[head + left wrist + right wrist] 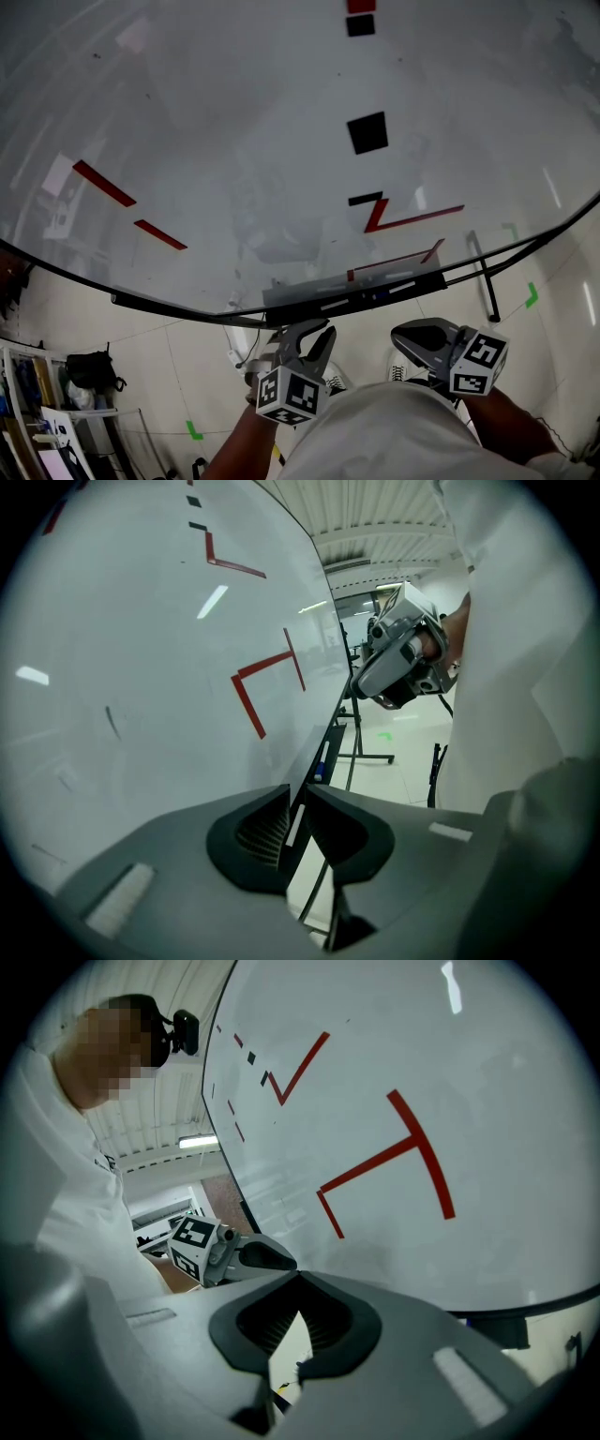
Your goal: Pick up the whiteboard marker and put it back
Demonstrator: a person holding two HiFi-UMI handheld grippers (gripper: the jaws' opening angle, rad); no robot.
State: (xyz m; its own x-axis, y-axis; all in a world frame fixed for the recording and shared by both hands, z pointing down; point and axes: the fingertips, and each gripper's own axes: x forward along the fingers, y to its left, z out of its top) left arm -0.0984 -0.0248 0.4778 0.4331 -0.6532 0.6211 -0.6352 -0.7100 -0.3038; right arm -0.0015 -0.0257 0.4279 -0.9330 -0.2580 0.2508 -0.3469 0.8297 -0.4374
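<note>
The left gripper's [292, 794] 2 fingers stand just apart, a thin slit between the ribbed pads [258, 832] and nothing in it. The right gripper's [298, 1276] 2 fingertips meet at the front. Behind them the gap widens to a wedge that holds nothing.

Straight ahead of the left fingers, seen through the slit and beyond it, runs the dark tray [330, 747] along the lower edge of the whiteboard [141, 667]. The whiteboard marker [322, 764] lies on that tray, a slim white body with its blue end nearer the fingers. It is well apart from the left fingers and touches neither gripper.

To the left of the left fingers the board rises with a red right-angle mark [251, 691] on it. Ahead and to the right of them hangs the right gripper, held by a hand.

Ahead of the right fingers the board shows a red T-shaped mark [403, 1162]. To their left sits the left gripper with its marker cube [192, 1241].

From the head view both grippers hang below the tray [394, 286], the left [309, 342] beside the right [417, 339], fingers pointing up toward it. 1 black square [367, 132] is on the board beyond.
</note>
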